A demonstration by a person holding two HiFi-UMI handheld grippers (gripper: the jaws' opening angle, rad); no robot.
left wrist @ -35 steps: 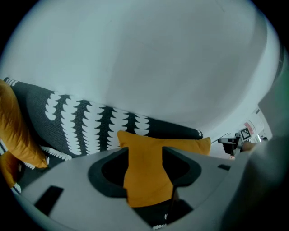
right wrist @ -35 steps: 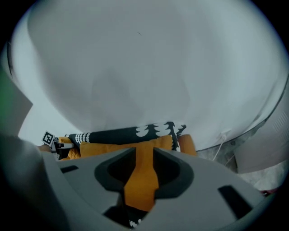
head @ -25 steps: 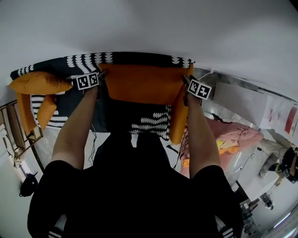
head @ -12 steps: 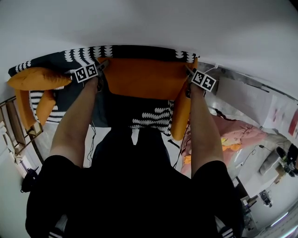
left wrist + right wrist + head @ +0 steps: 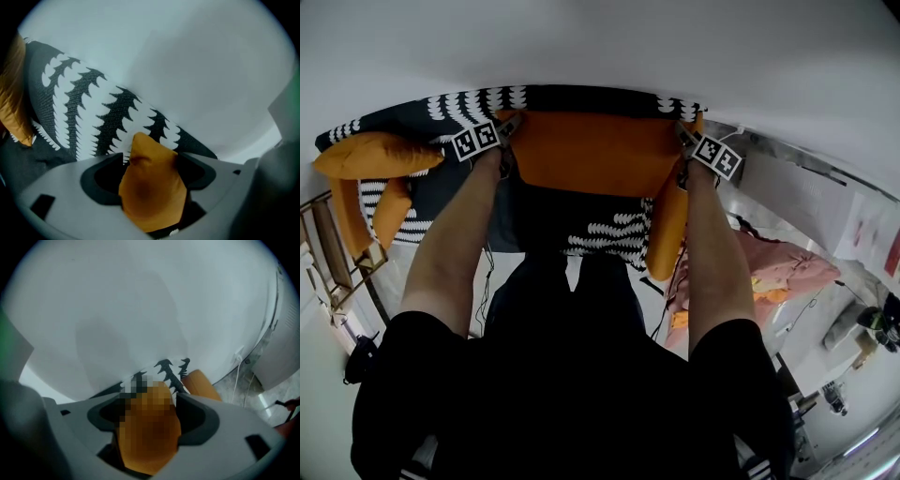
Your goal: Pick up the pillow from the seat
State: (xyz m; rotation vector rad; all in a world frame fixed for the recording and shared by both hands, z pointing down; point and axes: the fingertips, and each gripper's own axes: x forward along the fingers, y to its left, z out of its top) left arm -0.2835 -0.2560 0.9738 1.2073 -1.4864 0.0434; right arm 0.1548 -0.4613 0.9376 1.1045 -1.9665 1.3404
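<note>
Head view: the orange pillow (image 5: 591, 150) stands against the back of the sofa (image 5: 478, 105) (black with white marks), with the left gripper (image 5: 508, 124) and right gripper (image 5: 682, 136) at its top corners. Left gripper view: jaws apart, just opened wide then drawn in slightly, a pillow corner loose between them. Right gripper view: jaws just opened wide, the other corner between them.

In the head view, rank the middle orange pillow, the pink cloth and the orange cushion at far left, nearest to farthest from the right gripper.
1. The middle orange pillow: its corner sits between the jaws of the right gripper, which have just been opening.
2. The pink cloth: at lower right.
3. The far-left orange cushion: at the opposite end.
</note>
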